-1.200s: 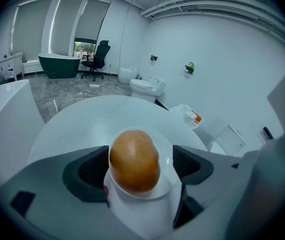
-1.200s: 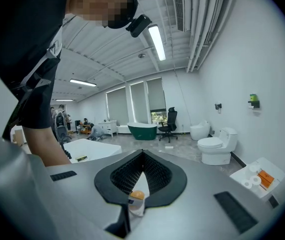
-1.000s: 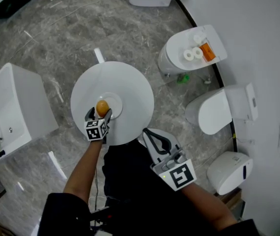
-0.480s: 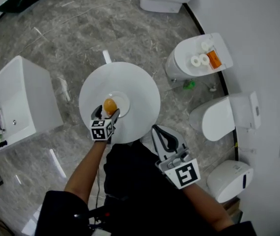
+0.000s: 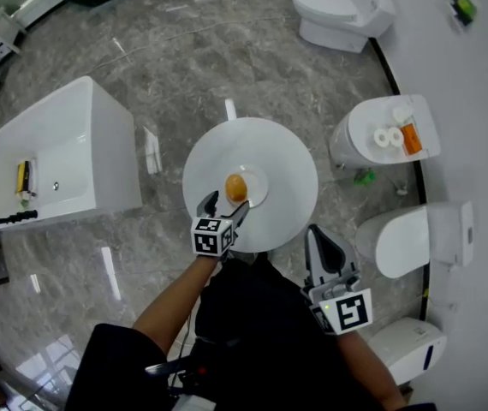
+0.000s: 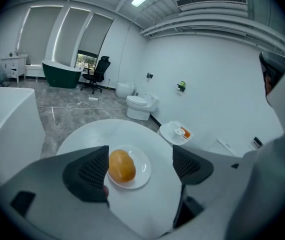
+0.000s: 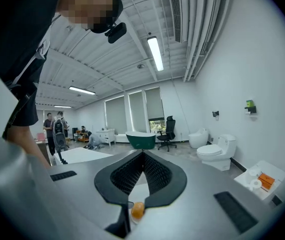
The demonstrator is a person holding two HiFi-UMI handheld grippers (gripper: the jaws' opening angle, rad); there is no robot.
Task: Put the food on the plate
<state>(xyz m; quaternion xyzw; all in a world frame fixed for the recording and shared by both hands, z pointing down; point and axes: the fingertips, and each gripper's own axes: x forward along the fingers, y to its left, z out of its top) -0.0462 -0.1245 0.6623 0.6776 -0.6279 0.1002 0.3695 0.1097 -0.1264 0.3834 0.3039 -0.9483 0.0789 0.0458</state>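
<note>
- On the plate [image 5: 258,197], the food [image 5: 236,187] lies just ahead of my left gripper [image 5: 225,204], whose jaws stand apart, released.
- My right gripper [image 5: 321,240] is clenched empty, well apart.

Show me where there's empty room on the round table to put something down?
The table is bare past the far side of the plate and on both its sides, out to the rim. It's crowded only at the near edge, where the open left gripper reaches toward the plate and food.
</note>
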